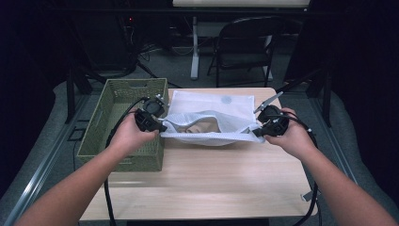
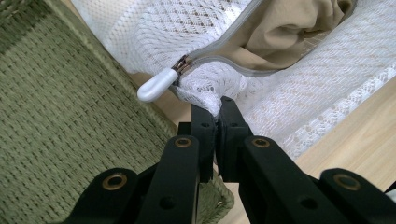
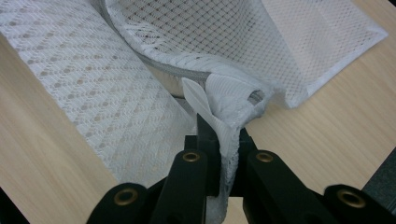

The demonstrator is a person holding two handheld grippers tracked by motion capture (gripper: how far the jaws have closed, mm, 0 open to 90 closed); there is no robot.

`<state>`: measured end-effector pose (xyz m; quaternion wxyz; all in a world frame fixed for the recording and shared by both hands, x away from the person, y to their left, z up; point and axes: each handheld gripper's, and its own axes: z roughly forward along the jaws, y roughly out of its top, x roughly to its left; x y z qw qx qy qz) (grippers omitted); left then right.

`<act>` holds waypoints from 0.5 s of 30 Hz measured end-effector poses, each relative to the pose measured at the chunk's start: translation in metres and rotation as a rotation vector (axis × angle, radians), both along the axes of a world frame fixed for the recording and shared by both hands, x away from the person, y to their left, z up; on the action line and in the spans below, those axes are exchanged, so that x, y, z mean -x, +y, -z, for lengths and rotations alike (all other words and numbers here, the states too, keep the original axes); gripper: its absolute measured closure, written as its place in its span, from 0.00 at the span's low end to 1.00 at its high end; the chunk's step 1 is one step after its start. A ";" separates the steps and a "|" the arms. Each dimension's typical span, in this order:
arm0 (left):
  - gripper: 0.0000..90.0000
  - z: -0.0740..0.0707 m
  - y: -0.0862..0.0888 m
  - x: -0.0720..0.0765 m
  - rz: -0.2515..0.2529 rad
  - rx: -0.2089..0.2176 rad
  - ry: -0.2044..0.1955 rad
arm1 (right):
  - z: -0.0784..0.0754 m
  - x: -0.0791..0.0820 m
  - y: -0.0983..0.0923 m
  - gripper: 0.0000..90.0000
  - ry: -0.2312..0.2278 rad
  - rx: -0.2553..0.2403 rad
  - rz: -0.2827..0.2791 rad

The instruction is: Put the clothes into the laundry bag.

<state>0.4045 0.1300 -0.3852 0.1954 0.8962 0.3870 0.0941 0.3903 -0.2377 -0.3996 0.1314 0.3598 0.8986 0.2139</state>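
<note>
A white mesh laundry bag (image 1: pixel 214 115) lies on the wooden table (image 1: pixel 211 183) with its zipper mouth gaping; a tan garment (image 1: pixel 200 126) shows inside it. My left gripper (image 1: pixel 160 127) is shut on the bag's left corner, just below the white zipper pull (image 2: pixel 156 86). In the left gripper view the tan garment (image 2: pixel 289 28) bulges out of the grey zipper edge. My right gripper (image 1: pixel 259 133) is shut on the bag's right corner. In the right gripper view the mesh fabric (image 3: pixel 224 107) is bunched between my right gripper (image 3: pixel 222 133) jaws. The front edge is lifted off the table between both hands.
A green woven basket (image 1: pixel 123 123) stands at the table's left edge, right beside my left hand. A folding chair (image 1: pixel 244 44) and a desk leg stand beyond the far edge. Bare wood stretches in front of the bag.
</note>
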 end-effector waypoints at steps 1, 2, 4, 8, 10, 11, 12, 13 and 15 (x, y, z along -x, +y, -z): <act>0.97 0.000 0.000 0.000 0.000 0.000 0.000 | 0.000 0.000 0.000 0.98 0.000 0.000 0.000; 0.97 -0.003 0.000 -0.002 -0.001 -0.003 -0.008 | -0.003 -0.002 0.000 0.98 -0.005 0.005 -0.003; 0.97 -0.006 0.000 -0.004 -0.004 -0.002 -0.011 | -0.006 -0.004 0.000 0.98 -0.005 0.003 -0.002; 0.97 -0.013 -0.001 -0.006 -0.011 -0.001 -0.023 | -0.012 -0.008 -0.001 0.98 -0.016 -0.009 0.009; 0.97 -0.016 -0.001 -0.008 -0.013 0.008 -0.034 | -0.016 -0.010 -0.002 0.98 -0.019 -0.010 0.008; 0.97 -0.016 -0.001 -0.008 -0.013 0.008 -0.034 | -0.018 -0.010 -0.002 0.98 -0.026 -0.013 0.011; 0.97 -0.019 -0.001 -0.009 -0.014 0.009 -0.037 | -0.019 -0.011 -0.002 0.98 -0.030 -0.013 0.012; 0.97 -0.019 -0.001 -0.009 -0.014 0.009 -0.037 | -0.019 -0.011 -0.002 0.98 -0.030 -0.013 0.012; 0.97 -0.023 -0.001 -0.010 -0.017 0.009 -0.039 | -0.023 -0.013 -0.003 0.98 -0.029 -0.003 0.007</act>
